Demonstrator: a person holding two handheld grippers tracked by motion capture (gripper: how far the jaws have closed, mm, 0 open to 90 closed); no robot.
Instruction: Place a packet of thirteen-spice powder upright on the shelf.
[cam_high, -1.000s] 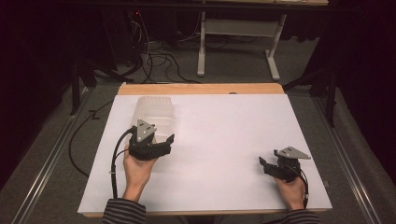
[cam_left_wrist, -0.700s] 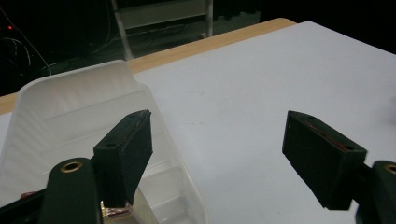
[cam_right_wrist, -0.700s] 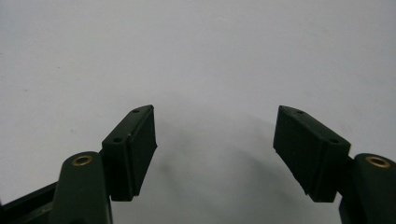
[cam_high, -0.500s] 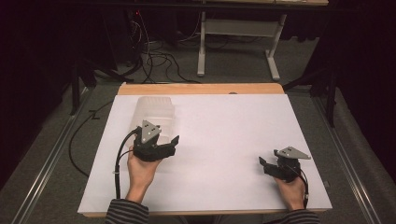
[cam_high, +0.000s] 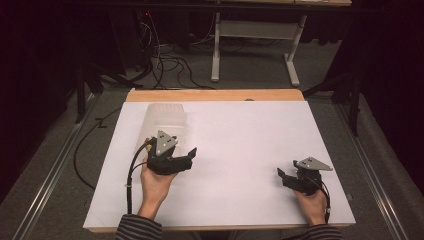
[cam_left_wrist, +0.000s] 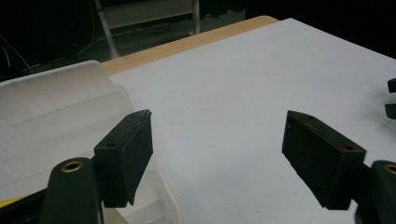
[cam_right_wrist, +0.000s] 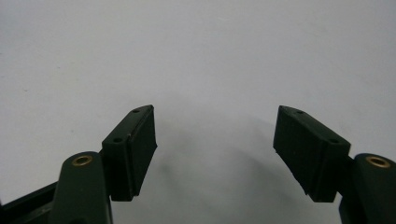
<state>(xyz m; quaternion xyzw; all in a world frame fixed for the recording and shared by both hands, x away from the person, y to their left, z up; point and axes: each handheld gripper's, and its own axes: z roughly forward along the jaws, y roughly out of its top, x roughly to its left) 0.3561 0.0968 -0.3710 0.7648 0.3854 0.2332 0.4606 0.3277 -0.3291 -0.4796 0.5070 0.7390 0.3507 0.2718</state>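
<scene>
A translucent white plastic container lies on the white table top at the back left. My left gripper is just in front of it, held in a hand, jaws pointing right and open. In the left gripper view the container sits behind the left jaw, and the left gripper holds nothing, with bare table between the jaws. My right gripper rests near the front right of the table, pointing left. In the right gripper view the right gripper stands open over plain white surface.
A wooden strip edges the table's far side. Beyond it are a metal table frame and cables on the floor. The tips of the other gripper show at the right edge of the left gripper view.
The left gripper has drifted a little toward the person and to the right, away from the container. The right gripper has stayed in place.
</scene>
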